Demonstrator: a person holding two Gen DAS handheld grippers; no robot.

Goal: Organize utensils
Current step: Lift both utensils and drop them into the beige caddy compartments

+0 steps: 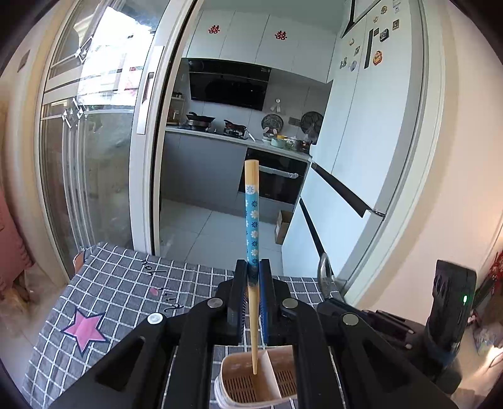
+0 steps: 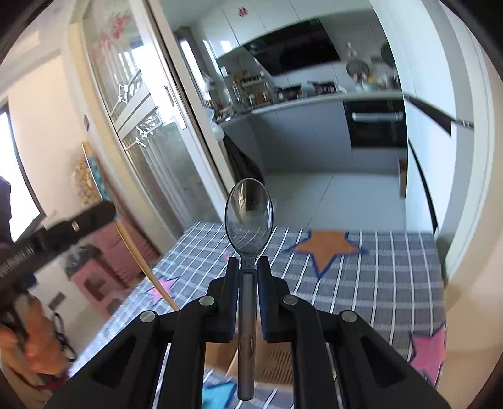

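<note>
Left gripper is clamped shut on 1 chopstick, held upright between the jaws, thin tip below them over the holder. Right gripper is closed on the spoon at its neck, bowl ahead of the jaws, grey handle running back. Holder is beige, 2 slotted compartments, no contents seen. Chopstick is bamboo with a blue floral band. Checked tablecloth lies below.

Red 囍 signs on cabinets

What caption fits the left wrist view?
Left hand-held gripper shut on a blue floral chopstick, tip over the divided utensil holder.
</note>
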